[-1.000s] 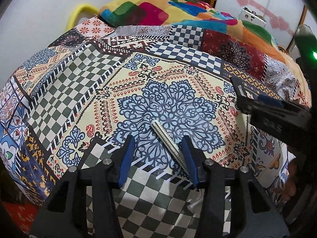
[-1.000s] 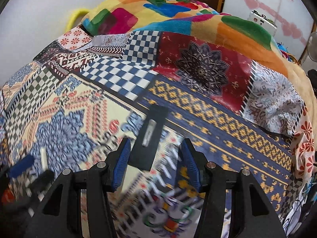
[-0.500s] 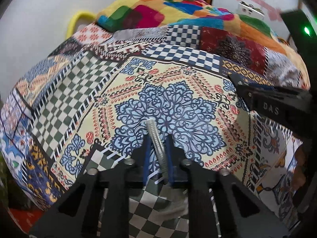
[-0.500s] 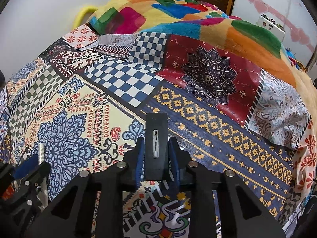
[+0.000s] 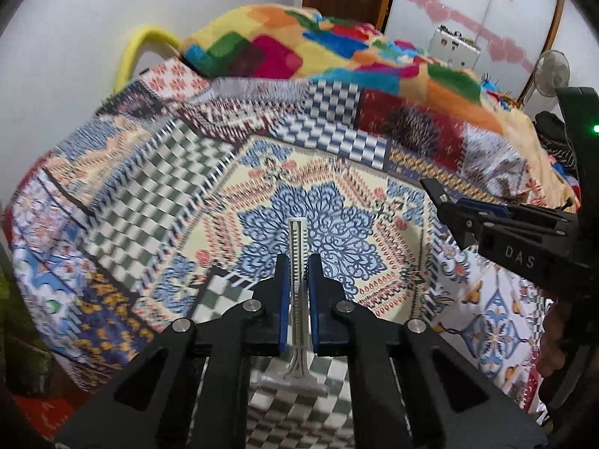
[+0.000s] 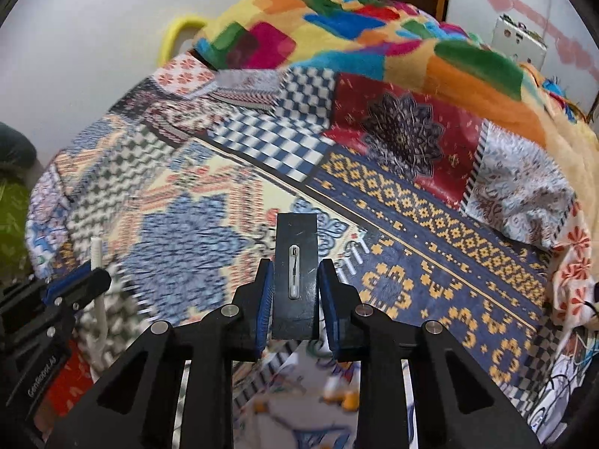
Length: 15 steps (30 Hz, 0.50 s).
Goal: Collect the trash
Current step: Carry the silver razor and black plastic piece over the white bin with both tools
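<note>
The left hand-held gripper [image 5: 298,292] is clamped tight on a ribbed white plastic disposable razor [image 5: 298,262]. The right hand-held gripper [image 6: 295,292] pinches a flat black rectangular card [image 6: 295,280] with a small silver pin on it, both above the patchwork-print bedsheet [image 6: 411,262].

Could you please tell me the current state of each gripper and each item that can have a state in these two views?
left gripper: shut on the razor.
razor: held by its handle, lifted off the bedspread, head hanging toward the camera.
right gripper: shut on the black flat piece.
black flat piece: held, sticking out ahead of the fingers.
bedspread: spread over the bed.
blanket: heaped at the far end.
</note>
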Each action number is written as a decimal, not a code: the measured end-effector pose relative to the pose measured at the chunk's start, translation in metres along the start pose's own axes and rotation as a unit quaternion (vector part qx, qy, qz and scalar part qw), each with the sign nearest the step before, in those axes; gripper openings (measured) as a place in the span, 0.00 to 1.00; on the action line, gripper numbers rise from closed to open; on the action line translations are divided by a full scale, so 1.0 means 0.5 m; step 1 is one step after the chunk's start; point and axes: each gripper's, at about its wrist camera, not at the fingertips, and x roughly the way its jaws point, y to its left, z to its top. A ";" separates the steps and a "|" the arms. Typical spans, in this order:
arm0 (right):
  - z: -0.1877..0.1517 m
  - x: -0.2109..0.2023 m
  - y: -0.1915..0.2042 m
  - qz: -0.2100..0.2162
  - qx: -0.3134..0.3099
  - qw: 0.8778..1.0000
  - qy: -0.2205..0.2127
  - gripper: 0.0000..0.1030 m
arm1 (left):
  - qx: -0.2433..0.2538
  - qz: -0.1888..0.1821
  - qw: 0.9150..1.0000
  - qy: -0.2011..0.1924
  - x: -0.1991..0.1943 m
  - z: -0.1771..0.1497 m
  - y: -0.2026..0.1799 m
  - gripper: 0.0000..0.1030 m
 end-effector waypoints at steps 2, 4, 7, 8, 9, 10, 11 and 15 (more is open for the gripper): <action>0.004 -0.035 0.026 0.001 -0.012 1.000 -0.014 0.22 | -0.002 0.000 1.000 -0.011 -0.033 0.006 0.006 0.08; 0.006 -0.074 0.056 0.009 -0.023 0.999 -0.026 0.22 | -0.006 0.000 1.000 -0.026 -0.076 0.010 0.015 0.08; 0.005 -0.123 0.101 0.016 -0.038 0.998 -0.042 0.22 | -0.014 0.001 0.999 -0.049 -0.145 0.014 0.035 0.08; 0.005 -0.141 0.121 0.020 -0.044 0.998 -0.047 0.22 | -0.016 0.003 0.998 -0.056 -0.167 0.015 0.042 0.08; 0.005 -0.153 0.134 0.023 -0.048 0.997 -0.051 0.22 | -0.018 0.005 0.998 -0.064 -0.193 0.014 0.052 0.08; 0.002 -0.170 0.155 0.027 -0.053 0.997 -0.056 0.22 | -0.020 0.008 0.997 -0.070 -0.211 0.012 0.060 0.08; 0.002 -0.183 0.174 0.031 -0.058 0.996 -0.061 0.22 | -0.023 0.011 0.997 -0.075 -0.232 0.009 0.069 0.08; -0.007 -0.240 0.247 0.045 -0.076 0.993 -0.077 0.22 | -0.035 0.025 0.994 -0.096 -0.318 -0.005 0.118 0.08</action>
